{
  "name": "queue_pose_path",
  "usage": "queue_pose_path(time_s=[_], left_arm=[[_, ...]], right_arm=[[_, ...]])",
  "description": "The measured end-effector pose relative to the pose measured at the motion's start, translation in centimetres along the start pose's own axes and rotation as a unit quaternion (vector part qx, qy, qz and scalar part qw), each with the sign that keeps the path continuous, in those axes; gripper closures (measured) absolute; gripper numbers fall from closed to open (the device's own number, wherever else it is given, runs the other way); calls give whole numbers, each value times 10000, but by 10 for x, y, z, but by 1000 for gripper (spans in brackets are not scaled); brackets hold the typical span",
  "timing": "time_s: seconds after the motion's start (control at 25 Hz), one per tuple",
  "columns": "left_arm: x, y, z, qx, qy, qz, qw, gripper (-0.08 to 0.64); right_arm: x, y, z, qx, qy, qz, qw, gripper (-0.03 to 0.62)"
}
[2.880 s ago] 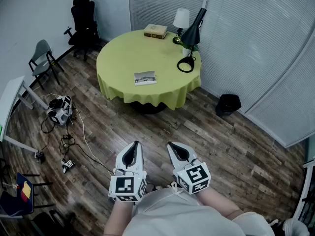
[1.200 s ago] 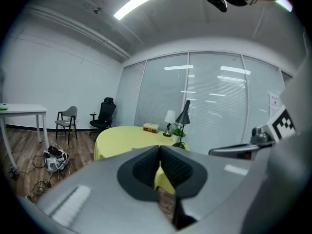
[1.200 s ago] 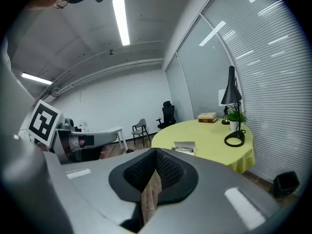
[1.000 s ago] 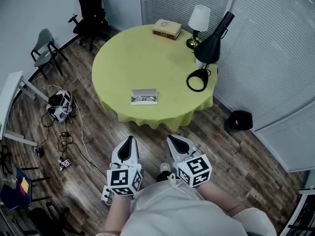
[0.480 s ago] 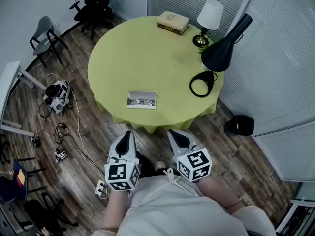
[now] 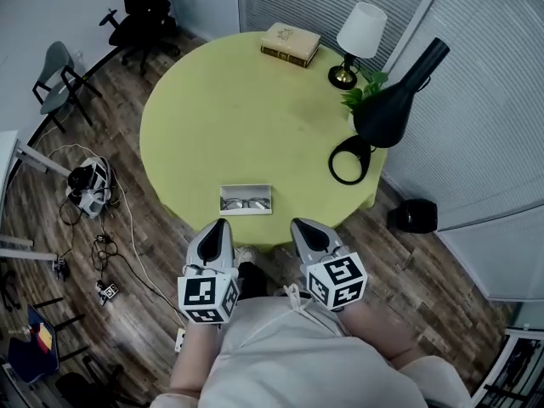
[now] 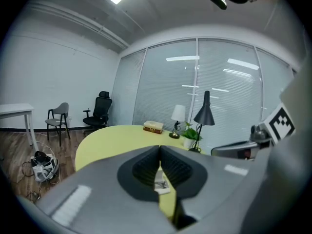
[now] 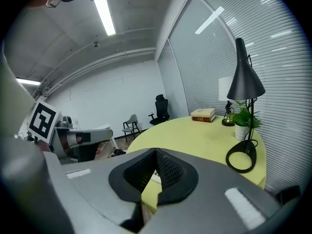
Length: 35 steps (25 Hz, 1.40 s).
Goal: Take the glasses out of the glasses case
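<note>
Wood flooring is showing beneath me, and a round yellow table (image 6: 255, 109) is filling the view ahead. I am holding the left gripper (image 6: 216, 224) and the right gripper (image 6: 299, 224) low in front of me. Both have their jaws pressed together on nothing, tips pointing at the table's near edge. Just beyond them the case (image 6: 246, 200) is lying open near that edge, with the glasses (image 6: 245, 203) resting inside. A lamp (image 6: 387, 109) and a book (image 6: 290, 42) are sitting well apart from it. I am judging this the reach-in step, with nothing gripped yet. Next I am needing to spread one pair of jaws and lower it over the frame, perhaps steadying the case with the other.
</note>
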State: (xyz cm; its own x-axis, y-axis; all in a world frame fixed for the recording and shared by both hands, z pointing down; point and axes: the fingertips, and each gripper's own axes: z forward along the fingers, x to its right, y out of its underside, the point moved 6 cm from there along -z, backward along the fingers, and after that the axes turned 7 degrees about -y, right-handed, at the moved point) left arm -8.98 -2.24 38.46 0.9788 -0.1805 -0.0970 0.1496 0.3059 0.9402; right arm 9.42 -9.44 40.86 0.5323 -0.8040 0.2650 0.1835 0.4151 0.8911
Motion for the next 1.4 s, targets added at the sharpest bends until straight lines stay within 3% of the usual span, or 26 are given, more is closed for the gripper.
queue_pose_path(time_s=[0.16, 0.32, 0.44, 0.64, 0.8, 0.92, 1.16, 1.4], left_arm=[[-21, -8, 48, -145, 319, 210, 9992, 552], [-42, -2, 81, -438, 717, 145, 9964, 552], [-53, 9, 103, -476, 909, 450, 9937, 552], [-54, 42, 132, -705, 1554, 1353, 9760, 552], [-53, 69, 161, -1246, 1958, 1390, 9627, 552], [-50, 86, 176, -1649, 2332, 1629, 9444, 552], [-35, 117, 198, -2352, 3020, 2709, 8832, 478], [-23, 136, 217, -2574, 3367, 3428, 8384, 453]], right_arm=[[15, -19, 36, 126, 294, 83, 9995, 592], [20, -20, 61, 83, 605, 262, 9978, 594], [27, -13, 78, -15, 759, 357, 9965, 592], [38, 6, 106, -307, 969, 486, 9936, 593], [53, 23, 124, -401, 1081, 557, 9918, 592], [59, 38, 133, -551, 1183, 645, 9893, 594], [64, 58, 145, -757, 1250, 878, 9854, 592], [68, 68, 150, -928, 1335, 985, 9818, 594]])
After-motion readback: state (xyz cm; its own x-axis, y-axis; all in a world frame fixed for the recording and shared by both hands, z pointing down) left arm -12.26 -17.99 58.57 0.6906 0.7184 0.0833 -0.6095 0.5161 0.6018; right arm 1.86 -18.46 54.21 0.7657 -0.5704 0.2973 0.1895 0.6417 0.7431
